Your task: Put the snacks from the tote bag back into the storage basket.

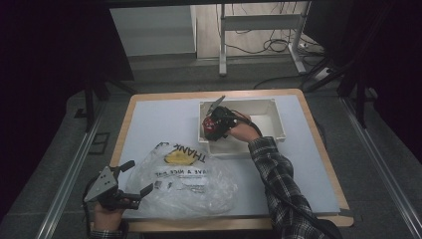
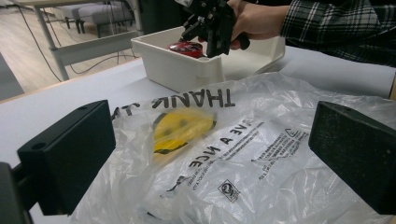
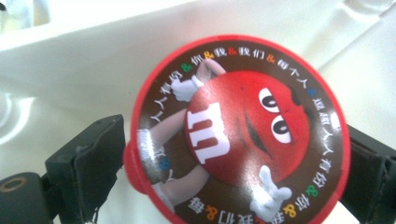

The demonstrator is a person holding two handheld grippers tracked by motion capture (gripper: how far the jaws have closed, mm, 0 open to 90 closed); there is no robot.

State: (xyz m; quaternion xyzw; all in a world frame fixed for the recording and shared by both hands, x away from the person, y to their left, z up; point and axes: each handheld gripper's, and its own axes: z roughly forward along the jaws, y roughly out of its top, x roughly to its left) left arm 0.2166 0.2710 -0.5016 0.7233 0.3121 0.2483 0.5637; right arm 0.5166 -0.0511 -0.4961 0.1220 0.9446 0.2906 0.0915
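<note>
red candy tub, round, with a cartoon m&m figure on its brown-rimmed lid, sits between the two black jaws of the right gripper. in the right gripper view the left jaw pad appears to touch the tub's red rim or stand just beside it, and the right jaw shows just past the lid's far edge; whether the pads press on it cannot be told. the tub lies inside the white bin, at the bin's left end, close to its left wall. in the high view the tub shows as a red patch under the right gripper, which reaches into the bin from the near side, held by a hand with a plaid sleeve behind it. the left gripper view shows the same tub as a red shape just above the bin's near wall, with the right gripper over it.

the bin stands on the far right part of the pale table, its long side running left to right. just near of it, to the left, lies a crumpled clear plastic bag printed with "thank" lettering and a yellow smiley, spread flat on the table top and reaching to the near edge.

the left gripper rests at the near left corner of the table, its jaws spread wide apart with nothing between the pads, pointing right toward the bag. in its own view the bag lies beyond the two jaws, apart from both.
</note>
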